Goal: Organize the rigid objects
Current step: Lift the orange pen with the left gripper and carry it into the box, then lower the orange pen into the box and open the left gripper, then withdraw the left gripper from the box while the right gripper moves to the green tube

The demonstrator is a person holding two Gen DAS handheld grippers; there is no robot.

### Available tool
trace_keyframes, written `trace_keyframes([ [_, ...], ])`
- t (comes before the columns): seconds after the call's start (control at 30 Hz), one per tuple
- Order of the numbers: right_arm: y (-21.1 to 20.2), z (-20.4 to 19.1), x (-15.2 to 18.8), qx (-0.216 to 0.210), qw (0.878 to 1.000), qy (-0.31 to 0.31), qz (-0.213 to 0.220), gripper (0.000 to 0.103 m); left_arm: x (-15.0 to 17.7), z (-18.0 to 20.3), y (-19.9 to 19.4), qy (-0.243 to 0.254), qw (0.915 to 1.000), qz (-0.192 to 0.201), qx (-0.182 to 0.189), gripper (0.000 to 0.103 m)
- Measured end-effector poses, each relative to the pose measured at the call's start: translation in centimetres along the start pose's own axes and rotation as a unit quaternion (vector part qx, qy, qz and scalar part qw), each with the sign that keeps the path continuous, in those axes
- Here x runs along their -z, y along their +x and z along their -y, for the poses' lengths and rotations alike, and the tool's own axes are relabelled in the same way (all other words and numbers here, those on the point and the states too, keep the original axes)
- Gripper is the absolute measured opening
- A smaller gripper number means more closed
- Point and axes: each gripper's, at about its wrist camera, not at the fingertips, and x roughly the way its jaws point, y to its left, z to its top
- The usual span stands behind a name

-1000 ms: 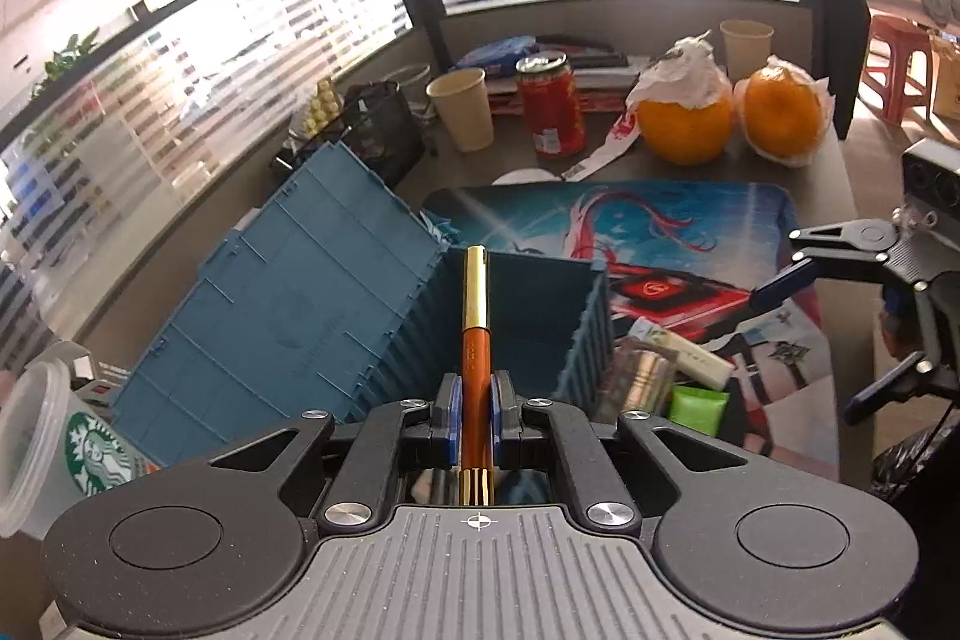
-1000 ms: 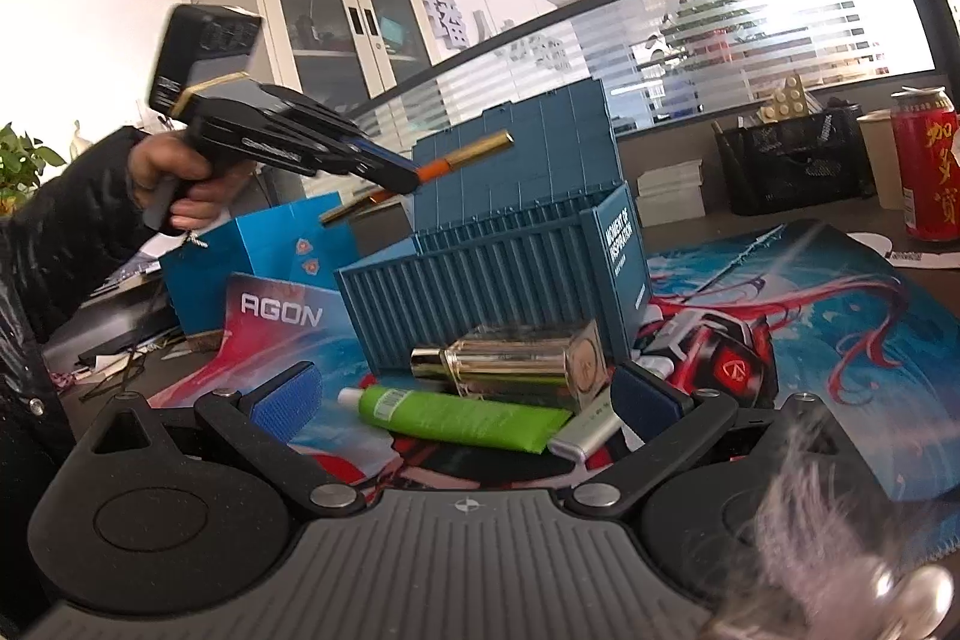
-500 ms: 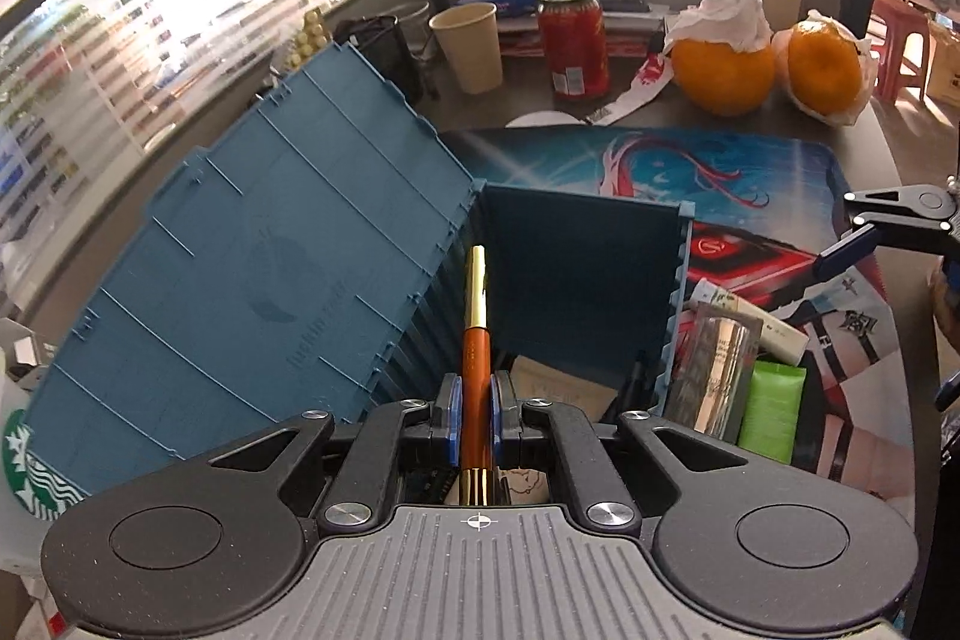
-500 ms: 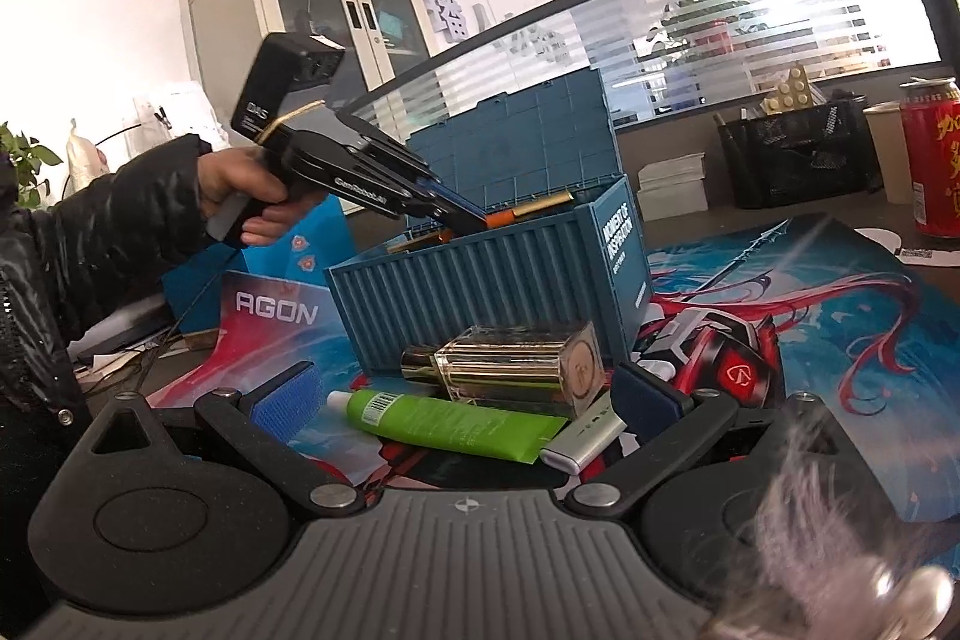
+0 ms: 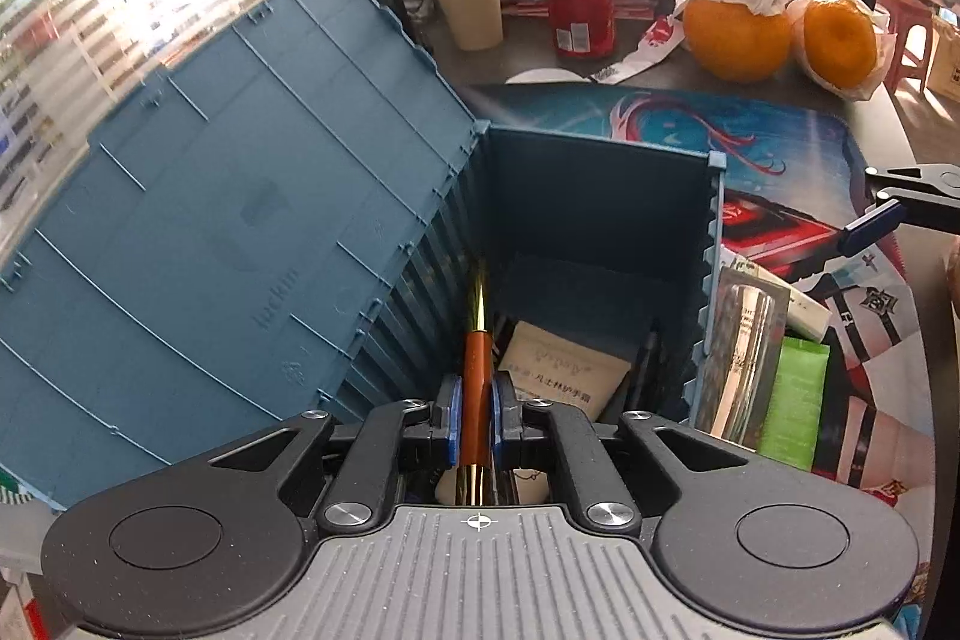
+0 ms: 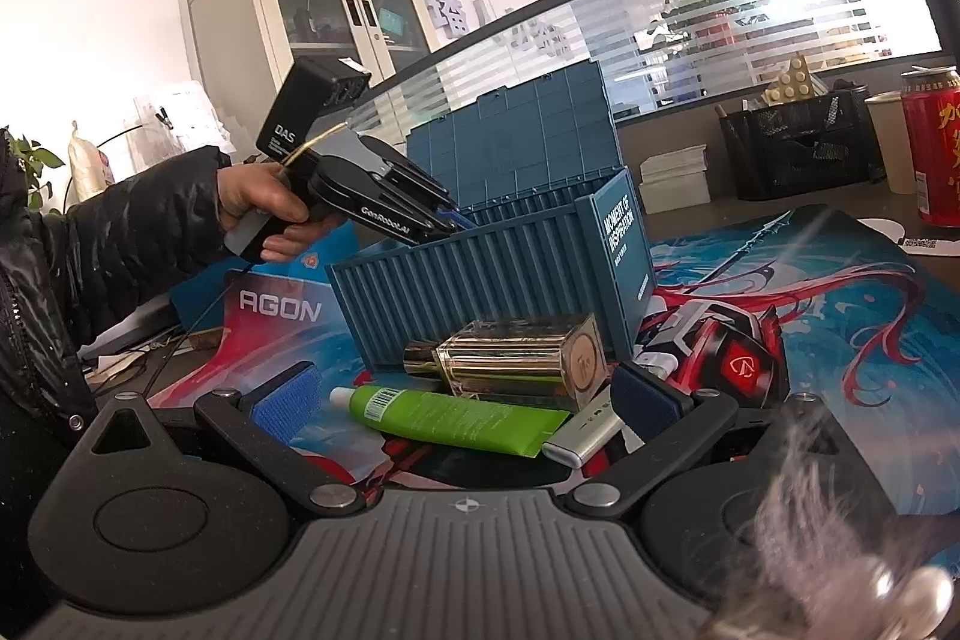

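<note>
Left wrist view: the left gripper pinches an orange-gold pen, tip dipping into the open blue box ahead, evidently for stowing. Further right, the right gripper waits spread and empty around the gold bottle and green tube.

The blue container box looks like matt moulded plastic, ribbed on its walls and open lid, while the pen shows a glossy orange barrel and polished gold-coloured metal ends. The left claw pinches it between blue pads set in matt, faintly speckled black plastic. Beside the box lie a mirror-bright gold bottle, a smooth, matt green tube and a printed mat with a soft sheen.
</note>
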Motion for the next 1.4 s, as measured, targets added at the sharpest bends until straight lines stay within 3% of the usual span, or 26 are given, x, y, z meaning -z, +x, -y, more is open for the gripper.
trace_keyframes([
  [0.3,-0.1,0.0,0.1,-0.002,1.000,-0.001,-0.003,0.103,-0.1,-0.1,0.3,-0.010,0.9999,-0.003,0.002,0.009],
  [0.67,0.1,-0.1,0.1,0.001,1.000,-0.003,-0.008,0.103,0.0,0.1,-0.6,-0.009,0.9995,-0.003,-0.031,0.018],
  [0.77,0.2,-0.2,-0.1,0.007,1.000,-0.010,-0.010,0.103,0.2,0.0,-1.7,-0.019,0.9984,0.009,-0.052,0.035],
  [0.8,0.3,-0.4,-0.2,0.008,1.000,-0.015,-0.010,0.103,0.3,-0.1,-2.3,-0.025,0.9982,0.016,-0.053,0.047],
  [0.83,0.3,-0.6,-0.4,0.007,1.000,-0.021,-0.011,0.103,0.5,-0.2,-3.0,-0.034,0.9984,0.021,-0.042,0.071],
  [0.87,0.4,-0.8,-0.6,0.006,0.999,-0.029,-0.013,0.103,0.7,-0.2,-3.6,-0.039,0.9983,0.027,-0.034,0.080],
  [0.9,0.4,-1.1,-0.9,0.005,0.999,-0.038,-0.014,0.103,1.0,0.1,-4.4,-0.041,0.9976,0.038,-0.040,0.096],
  [0.93,0.5,-1.3,-1.1,0.001,0.999,-0.047,-0.015,0.103,1.2,0.7,-5.2,-0.037,0.9964,0.052,-0.057,0.100],
  [1.03,1.0,-2.1,-1.8,-0.014,0.997,-0.074,-0.026,0.103,1.9,2.2,-7.0,-0.020,0.9942,0.066,-0.082,0.100],
  [1.2,3.2,-3.6,-2.6,-0.055,0.988,-0.127,-0.074,0.103,4.3,4.2,-9.2,-0.039,0.9912,0.080,-0.098,0.103],
  [1.4,7.4,-5.0,-3.3,-0.077,0.959,-0.203,-0.183,0.097,9.9,5.0,-11.1,-0.125,0.9814,0.095,-0.110,0.103],
])
